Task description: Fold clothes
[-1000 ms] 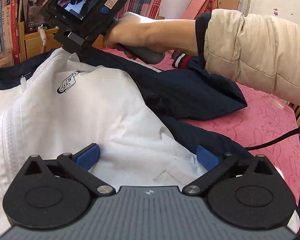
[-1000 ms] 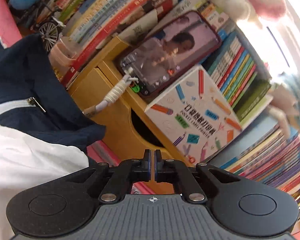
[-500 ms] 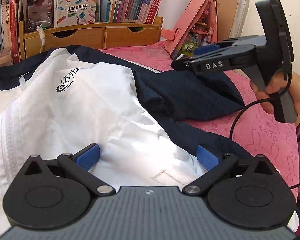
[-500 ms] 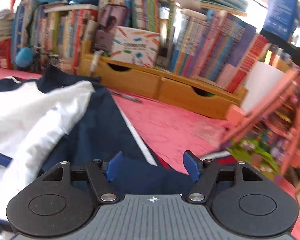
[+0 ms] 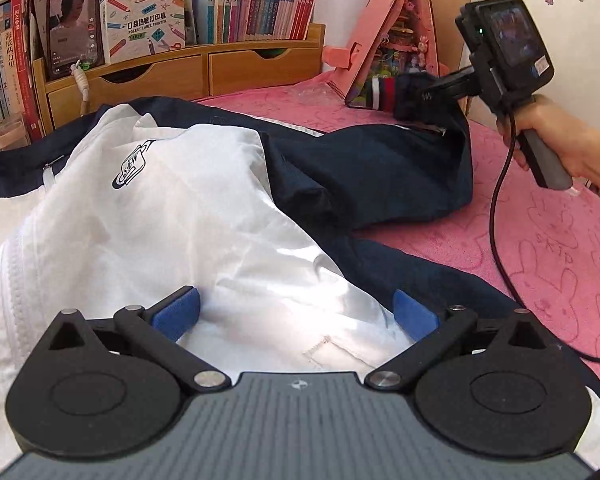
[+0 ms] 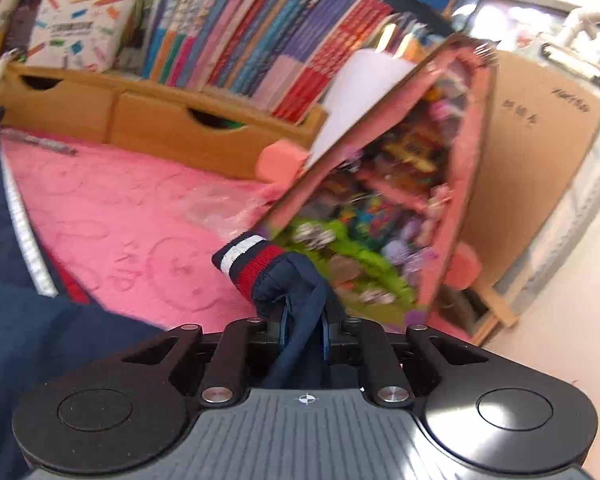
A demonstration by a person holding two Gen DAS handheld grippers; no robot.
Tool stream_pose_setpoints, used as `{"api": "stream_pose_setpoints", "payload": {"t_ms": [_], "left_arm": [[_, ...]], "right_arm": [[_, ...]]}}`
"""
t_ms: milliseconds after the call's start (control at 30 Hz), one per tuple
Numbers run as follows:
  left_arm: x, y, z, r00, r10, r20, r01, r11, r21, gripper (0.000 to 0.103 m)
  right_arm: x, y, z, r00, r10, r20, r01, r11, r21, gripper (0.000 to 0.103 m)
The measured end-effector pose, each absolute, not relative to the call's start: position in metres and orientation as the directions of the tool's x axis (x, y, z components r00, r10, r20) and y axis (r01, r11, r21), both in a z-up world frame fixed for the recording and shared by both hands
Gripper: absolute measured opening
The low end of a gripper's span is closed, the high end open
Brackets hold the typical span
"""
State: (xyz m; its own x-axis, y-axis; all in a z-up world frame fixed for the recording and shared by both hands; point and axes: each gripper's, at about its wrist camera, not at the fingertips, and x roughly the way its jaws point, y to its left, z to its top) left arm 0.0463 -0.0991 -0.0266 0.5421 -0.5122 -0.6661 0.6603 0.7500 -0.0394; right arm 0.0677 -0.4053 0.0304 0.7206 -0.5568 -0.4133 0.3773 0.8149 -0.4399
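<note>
Left wrist view: the left gripper (image 5: 296, 312) hangs over the white front panel of the jacket (image 5: 148, 216), its jaws spread wide with nothing between the blue pads (image 5: 176, 312); the cloth lies beneath them, not pinched. The jacket, white with navy parts, is spread across the pink table cover (image 5: 548, 240), its navy sleeve (image 5: 380, 172) stretching toward the right. At the far end of that sleeve, the right gripper (image 5: 428, 94), carried by the person's right hand (image 5: 556, 140), has the cloth just behind the striped cuff (image 5: 382, 94) and lifts that end off the cover. A black cable (image 5: 500, 216) hangs from the device to the table. Behind stand a wooden drawer unit (image 5: 188, 76), a row of books (image 5: 260, 0), a phone (image 5: 74, 20) and a pink toy house (image 5: 396, 40). Right wrist view: the right gripper (image 6: 304, 338) has its jaws closing, nearly together, with a bunch of navy sleeve (image 6: 296, 312) fabric between the pads. The striped cuff (image 6: 248, 260) sticks out beyond the fingertips, above the pink table cover (image 6: 112, 208) and in front of the pink toy house (image 6: 400, 184). More navy jacket fabric fills the lower left.
</note>
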Motion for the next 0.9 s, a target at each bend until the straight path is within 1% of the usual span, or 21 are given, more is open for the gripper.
{"api": "stream_pose_setpoints", "payload": {"t_ms": [67, 133, 167, 200, 233, 267, 300, 333, 367, 433, 467, 533, 633, 700, 800, 833, 900], "left_arm": [[0.047, -0.099, -0.027, 0.545, -0.508, -0.667, 0.66, 0.751, -0.033, 0.103], [0.049, -0.095, -0.027, 0.539, -0.521, -0.662, 0.658, 0.751, -0.055, 0.103], [0.05, -0.094, -0.027, 0.538, -0.523, -0.661, 0.658, 0.751, -0.058, 0.103], [0.05, -0.095, -0.027, 0.54, -0.519, -0.662, 0.658, 0.751, -0.053, 0.103], [0.049, -0.096, -0.027, 0.542, -0.516, -0.664, 0.658, 0.752, -0.047, 0.103], [0.049, -0.096, -0.027, 0.543, -0.513, -0.665, 0.658, 0.752, -0.043, 0.103], [0.049, -0.097, -0.027, 0.543, -0.512, -0.665, 0.658, 0.752, -0.042, 0.103], [0.049, -0.097, -0.027, 0.543, -0.512, -0.665, 0.658, 0.752, -0.042, 0.103], [0.049, -0.096, -0.027, 0.542, -0.515, -0.664, 0.657, 0.752, -0.046, 0.103], [0.05, -0.096, -0.027, 0.541, -0.517, -0.663, 0.657, 0.752, -0.051, 0.103], [0.049, -0.095, -0.027, 0.542, -0.517, -0.663, 0.656, 0.753, -0.051, 0.103], [0.047, -0.094, -0.026, 0.544, -0.504, -0.67, 0.647, 0.761, -0.047, 0.103], [0.035, -0.081, -0.018, 0.538, -0.451, -0.712, 0.602, 0.797, -0.049, 0.103], [0.015, -0.048, -0.005, 0.53, -0.479, -0.7, 0.571, 0.811, -0.123, 0.103], [-0.017, 0.011, 0.017, 0.539, -0.529, -0.655, 0.515, 0.823, -0.24, 0.103], [-0.027, 0.036, 0.024, 0.569, -0.513, -0.643, 0.461, 0.846, -0.267, 0.103], [-0.046, 0.089, 0.035, 0.627, -0.47, -0.621, 0.345, 0.883, -0.319, 0.103]], "right_arm": [[0.052, -0.421, 0.053, 0.698, -0.659, -0.28, 0.504, 0.73, -0.461, 0.015], [0.031, -0.441, 0.072, 0.662, -0.729, -0.172, 0.613, 0.659, -0.435, 0.015], [0.021, -0.451, 0.081, 0.644, -0.753, -0.133, 0.657, 0.633, -0.409, 0.015], [0.013, -0.463, 0.086, 0.646, -0.749, -0.147, 0.667, 0.648, -0.369, 0.015], [0.01, -0.471, 0.086, 0.655, -0.728, -0.201, 0.647, 0.678, -0.348, 0.016], [0.007, -0.479, 0.086, 0.662, -0.705, -0.253, 0.628, 0.707, -0.325, 0.021], [0.005, -0.487, 0.085, 0.664, -0.681, -0.308, 0.608, 0.732, -0.308, 0.028], [0.007, -0.49, 0.081, 0.649, -0.666, -0.367, 0.586, 0.746, -0.316, 0.054], [0.007, -0.488, 0.077, 0.632, -0.661, -0.404, 0.573, 0.75, -0.331, 0.084], [0.0, -0.472, 0.069, 0.625, -0.666, -0.408, 0.555, 0.746, -0.367, 0.102], [-0.003, -0.459, 0.067, 0.637, -0.66, -0.4, 0.543, 0.751, -0.375, 0.103], [-0.01, -0.434, 0.064, 0.688, -0.586, -0.427, 0.472, 0.809, -0.35, 0.103], [-0.024, -0.392, 0.06, 0.805, -0.332, -0.491, 0.248, 0.941, -0.229, 0.103], [-0.034, -0.368, 0.056, 0.844, -0.142, -0.517, 0.093, 0.988, -0.121, 0.103], [-0.046, -0.339, 0.043, 0.827, 0.141, -0.545, -0.104, 0.99, 0.099, 0.103], [-0.049, -0.33, 0.037, 0.805, 0.218, -0.551, -0.151, 0.975, 0.165, 0.103], [-0.051, -0.317, 0.027, 0.762, 0.31, -0.569, -0.197, 0.947, 0.253, 0.103]]}}
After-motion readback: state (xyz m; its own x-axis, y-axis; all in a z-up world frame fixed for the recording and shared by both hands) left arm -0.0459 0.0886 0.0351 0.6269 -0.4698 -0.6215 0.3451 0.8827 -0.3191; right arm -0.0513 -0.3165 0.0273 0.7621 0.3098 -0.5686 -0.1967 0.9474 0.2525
